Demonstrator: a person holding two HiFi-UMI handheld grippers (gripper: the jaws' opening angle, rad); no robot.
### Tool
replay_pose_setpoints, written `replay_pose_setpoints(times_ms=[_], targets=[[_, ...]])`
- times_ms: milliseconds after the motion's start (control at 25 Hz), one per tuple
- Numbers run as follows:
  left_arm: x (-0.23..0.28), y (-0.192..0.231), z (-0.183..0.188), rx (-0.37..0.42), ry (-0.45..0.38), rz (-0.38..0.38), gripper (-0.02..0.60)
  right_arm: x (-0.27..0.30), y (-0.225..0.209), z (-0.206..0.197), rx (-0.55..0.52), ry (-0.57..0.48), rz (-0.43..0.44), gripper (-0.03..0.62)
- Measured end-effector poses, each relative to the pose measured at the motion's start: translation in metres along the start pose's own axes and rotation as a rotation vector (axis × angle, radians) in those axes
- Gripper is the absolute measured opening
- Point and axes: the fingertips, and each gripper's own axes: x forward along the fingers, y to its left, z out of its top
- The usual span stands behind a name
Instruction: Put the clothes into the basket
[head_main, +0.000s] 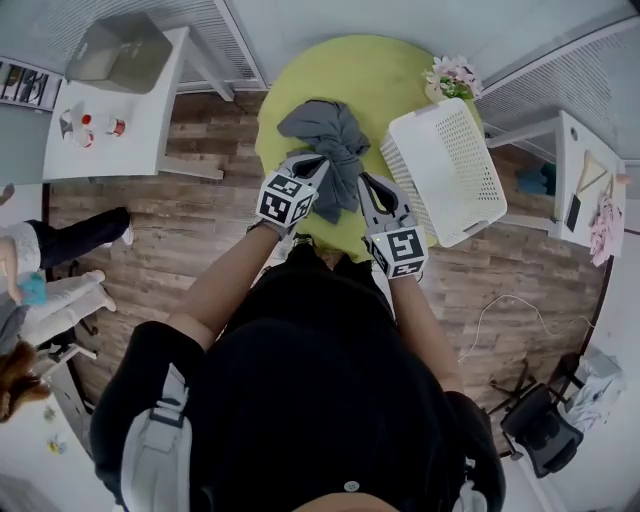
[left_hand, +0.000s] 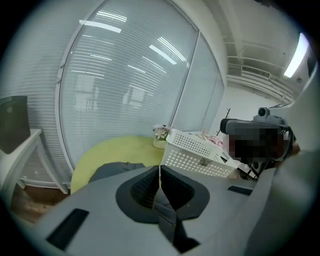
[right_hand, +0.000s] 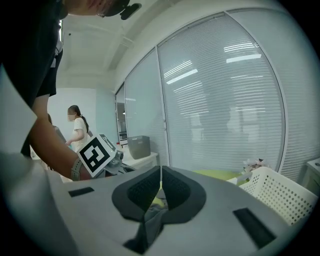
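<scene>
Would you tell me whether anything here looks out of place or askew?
Only the white basket: it sits skewed and seems to overhang the yellow table's right edge. The grey garment looks merely bunched.

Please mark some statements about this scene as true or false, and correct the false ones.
1. Both the left tongs and the right tongs are closed on the grey garment. True.
2. The grey garment lies inside the white basket. False: it is outside, over the yellow-green round surface.
3. The white basket is on the left tongs' side. False: it is on the right tongs' side.
4. Flowers stand beside the white basket. True.
</scene>
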Motion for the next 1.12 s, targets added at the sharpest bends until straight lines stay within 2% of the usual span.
replay_pose_setpoints(times_ms=[400, 520, 920, 1040, 1120], targets=[[0.064, 0.042, -0.051, -0.131, 0.206, 0.107, 0.009, 0.037, -0.036, -0.039, 0.038, 0.067, -0.031, 0.028], [0.078, 0.059, -0.066, -0.191, 0.267, 0.145, 0.039, 0.047, -0.042, -0.049, 0.052, 0.074, -0.038, 0.028], [0.112, 0.078, -0.075, -0.397, 0.343, 0.207, 0.383, 0.048, -0.056, -0.059, 0.078, 0.103, -0.053, 0.028], [0.124, 0.081, -0.082, -0.445, 0.359, 0.241, 0.443, 0.043, -0.064, -0.061, 0.088, 0.111, -0.069, 0.028], [0.131, 0.085, -0.087, -0.448, 0.376, 0.271, 0.465, 0.04, -0.07, -0.061, 0.097, 0.117, -0.081, 0.028]])
